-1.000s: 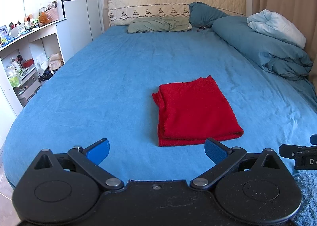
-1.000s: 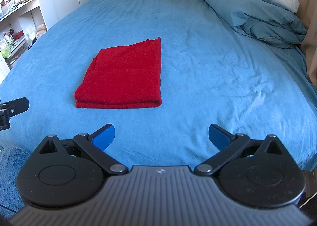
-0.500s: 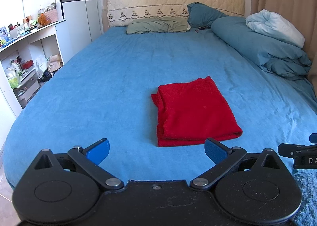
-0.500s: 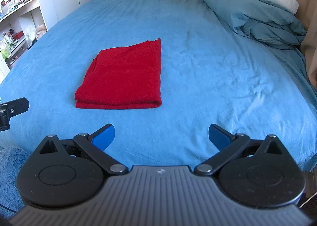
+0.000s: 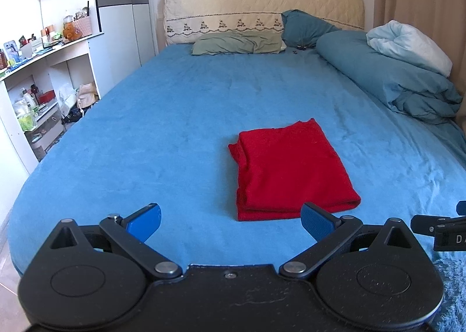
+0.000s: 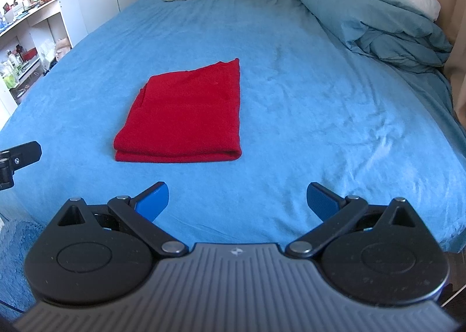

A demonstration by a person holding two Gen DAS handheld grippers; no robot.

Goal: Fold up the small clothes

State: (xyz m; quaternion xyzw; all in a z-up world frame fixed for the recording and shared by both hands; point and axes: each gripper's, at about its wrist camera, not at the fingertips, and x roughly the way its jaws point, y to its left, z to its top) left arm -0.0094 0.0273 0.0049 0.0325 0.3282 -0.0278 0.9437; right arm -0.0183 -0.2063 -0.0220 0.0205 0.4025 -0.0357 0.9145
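- Left gripper (image 5: 230, 220): fingers spread wide, nothing between the blue pads (image 5: 144, 220).
- Right gripper (image 6: 237, 199): same, spread wide, holding nothing.
- Red garment (image 5: 291, 169) lying flat on the blue bed sheet (image 5: 145, 134), folded into a neat rectangle, doubled edge facing the grippers. Just ahead of the left fingers and toward the right-hand pad; ahead and left of the right fingers (image 6: 153, 198), clear of both.
- Looks folded already; probably done, or one last fold or tidy-up left.
- Risks if going back in:
  - Pinching only the top layer at the near edge → fold peels open on lift.
  - Pads digging in low → sheet grabbed along with the garment, whole stack dragged.
  - Uneven pull from the two sides → rectangle skews, loose layers on the far-left corner (image 5: 237, 147) fan out.
  - Soft knit on plush sheet: likely to cling and bunch if slid rather than lifted.
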